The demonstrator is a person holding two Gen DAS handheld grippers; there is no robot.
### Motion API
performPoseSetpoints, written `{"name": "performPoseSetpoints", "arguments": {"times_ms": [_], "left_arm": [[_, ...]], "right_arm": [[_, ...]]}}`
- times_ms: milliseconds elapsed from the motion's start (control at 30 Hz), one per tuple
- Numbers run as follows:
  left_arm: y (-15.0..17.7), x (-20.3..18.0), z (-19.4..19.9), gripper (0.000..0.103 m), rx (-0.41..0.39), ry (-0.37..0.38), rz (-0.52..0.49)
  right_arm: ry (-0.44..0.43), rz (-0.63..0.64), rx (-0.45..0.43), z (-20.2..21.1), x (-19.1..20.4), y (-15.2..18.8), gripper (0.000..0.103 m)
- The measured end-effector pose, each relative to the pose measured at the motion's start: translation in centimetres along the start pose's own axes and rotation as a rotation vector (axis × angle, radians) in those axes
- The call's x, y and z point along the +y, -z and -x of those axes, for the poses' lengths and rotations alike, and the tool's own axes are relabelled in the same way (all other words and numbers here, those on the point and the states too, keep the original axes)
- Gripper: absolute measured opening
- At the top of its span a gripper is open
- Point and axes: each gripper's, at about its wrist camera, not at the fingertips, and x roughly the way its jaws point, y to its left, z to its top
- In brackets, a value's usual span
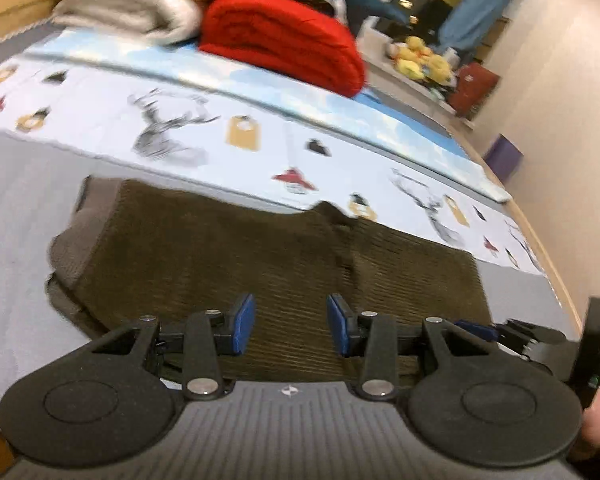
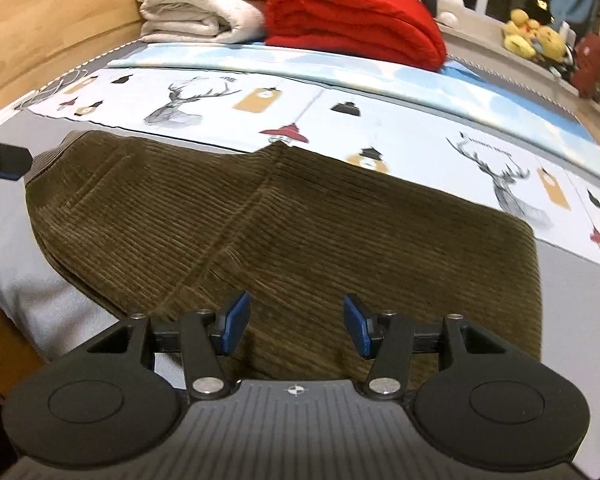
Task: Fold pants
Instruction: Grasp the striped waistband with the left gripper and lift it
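Nearest the lens in the left wrist view, the left gripper [image 1: 291, 326] has its blue pads spread with nothing between them, poised over the near edge of the brown corduroy pants [image 1: 260, 264]. Those pants lie folded into a compact block on the grey bed sheet [image 1: 16, 208], just short of the deer-print cover [image 1: 204, 120] at twelve o'clock. In its own view the right gripper [image 2: 296, 328] is likewise spread and empty above the pants [image 2: 292, 216].

Risks, as I judge them: both sets of jaws hang clear of the cloth, so any further fold must begin with a fresh pinch. Thick corduroy layers could slip apart if only the top ply is caught, and dragging could skew the block's edges.

Only the left view shows the right gripper's fingers at three o'clock, plus a hand [image 1: 598, 424] behind it. Only the right view shows sharply the pants' seam [image 2: 224, 232] and the pocket stitching at ten o'clock; the left view is smeared by motion.
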Motion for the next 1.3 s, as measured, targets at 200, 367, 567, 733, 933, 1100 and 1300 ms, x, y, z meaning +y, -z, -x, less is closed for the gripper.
{"name": "performPoseSetpoints", "arguments": {"times_ms": [200, 367, 567, 733, 933, 1100, 1300], "left_arm": [[1.2, 7.4, -2.7, 0.047, 0.043, -0.008, 0.219], [2.1, 11.3, -3.5, 0.058, 0.034, -0.003, 0.359], [2.2, 14.5, -2.9, 0.077, -0.027, -0.003, 0.541], [2.3, 15.6, -2.8, 0.08, -0.044, -0.012, 0.643], [2.5, 16.3, -4.1, 0.081, -0.021, -0.06, 0.701], [2.7, 16.5, -4.7, 0.08, -0.061, -0.15, 0.716], [2.1, 15.0, -5.6, 0.06, -0.063, -0.224, 0.597]], "right_arm": [[0.016, 0.125, 0.202, -4.3, 1.4, 1.3, 0.054], [-0.019, 0.076, 0.11, -3.3, 0.2, -0.9, 0.054], [0.014, 0.085, 0.257, -5.7, -0.5, 0.1, 0.056], [0.04, 0.076, 0.209, -5.1, -0.3, 0.3, 0.06], [0.025, 0.079, 0.182, -4.3, -0.8, 1.0, 0.06], [-0.007, 0.072, 0.163, -4.0, -1.7, 1.5, 0.06], [-0.035, 0.027, 0.167, -4.0, -3.2, 2.0, 0.064]]}}
